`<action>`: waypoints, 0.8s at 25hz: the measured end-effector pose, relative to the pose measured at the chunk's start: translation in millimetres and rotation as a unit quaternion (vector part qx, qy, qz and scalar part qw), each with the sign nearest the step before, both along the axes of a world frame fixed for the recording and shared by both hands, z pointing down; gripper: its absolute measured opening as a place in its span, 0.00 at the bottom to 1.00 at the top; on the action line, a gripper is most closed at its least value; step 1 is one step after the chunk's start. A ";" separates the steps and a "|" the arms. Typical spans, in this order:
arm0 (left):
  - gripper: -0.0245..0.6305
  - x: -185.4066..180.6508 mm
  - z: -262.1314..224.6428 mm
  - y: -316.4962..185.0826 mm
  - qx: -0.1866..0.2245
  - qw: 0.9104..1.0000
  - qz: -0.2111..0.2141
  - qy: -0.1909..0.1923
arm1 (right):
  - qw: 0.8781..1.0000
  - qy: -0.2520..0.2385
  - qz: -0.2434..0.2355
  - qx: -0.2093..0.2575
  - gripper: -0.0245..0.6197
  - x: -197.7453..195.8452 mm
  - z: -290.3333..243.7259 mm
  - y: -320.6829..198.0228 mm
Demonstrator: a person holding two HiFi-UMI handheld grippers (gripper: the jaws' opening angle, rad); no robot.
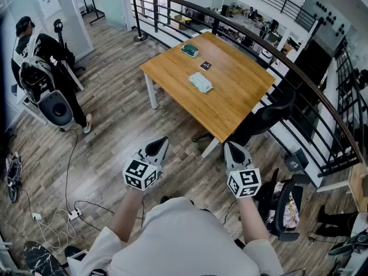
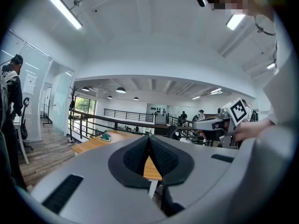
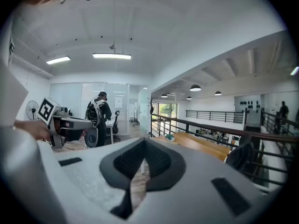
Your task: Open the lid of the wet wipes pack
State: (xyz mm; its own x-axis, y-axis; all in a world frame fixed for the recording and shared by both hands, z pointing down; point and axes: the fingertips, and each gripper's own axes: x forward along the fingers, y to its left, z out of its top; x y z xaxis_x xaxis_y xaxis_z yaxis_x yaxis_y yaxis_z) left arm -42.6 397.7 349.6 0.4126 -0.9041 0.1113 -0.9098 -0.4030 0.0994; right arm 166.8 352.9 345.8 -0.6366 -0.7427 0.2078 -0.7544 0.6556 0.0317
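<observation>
Both grippers hover short of the wooden table [image 1: 241,99], over the plank floor [image 1: 115,131]. The left gripper [image 1: 160,144] is clenched on nothing, and the right gripper [image 1: 232,149] is clamped empty too. At the table's middle lies the wet wipes pack [image 1: 200,83], untouched. Past it sits a small dark card [image 1: 205,65], then a green object [image 1: 190,50] near the table's far edge. Behind the table runs a dark railing [image 1: 214,18].

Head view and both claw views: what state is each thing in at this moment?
left claw: shut, empty, held in the air over the floor, short of the table.
right claw: shut, empty, also in the air.
wet wipes pack: lying flat on the table, untouched; lid too small to tell.
green object: resting near the table's far end.
office chair: drawn up to the table's edge.
</observation>
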 end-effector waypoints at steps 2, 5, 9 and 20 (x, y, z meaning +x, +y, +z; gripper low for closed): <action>0.03 2.3 0.7 0.3 0.001 1.000 0.000 -0.001 | 1.000 0.001 -0.001 0.002 0.04 1.6 0.4 0.6; 0.03 2.4 0.9 -0.9 0.000 1.000 0.000 -0.001 | 1.000 0.003 -0.003 0.003 0.04 0.5 -0.5 0.2; 0.03 -0.5 1.7 -1.4 -0.002 1.000 0.003 0.000 | 1.000 -0.006 0.006 -0.002 0.04 -1.6 -0.7 -1.7; 0.03 -14.9 3.2 0.3 -0.005 1.000 -0.001 0.004 | 1.000 -0.017 0.008 -0.007 0.06 -12.5 1.1 4.6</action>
State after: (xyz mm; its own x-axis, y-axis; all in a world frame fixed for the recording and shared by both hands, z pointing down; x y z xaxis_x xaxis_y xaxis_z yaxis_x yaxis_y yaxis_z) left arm -57.5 397.9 352.7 0.4113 -0.9039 0.1173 -0.9100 -0.3997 0.1103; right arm 154.3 357.5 347.0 -0.6322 -0.7494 0.1967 -0.7648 0.6443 -0.0033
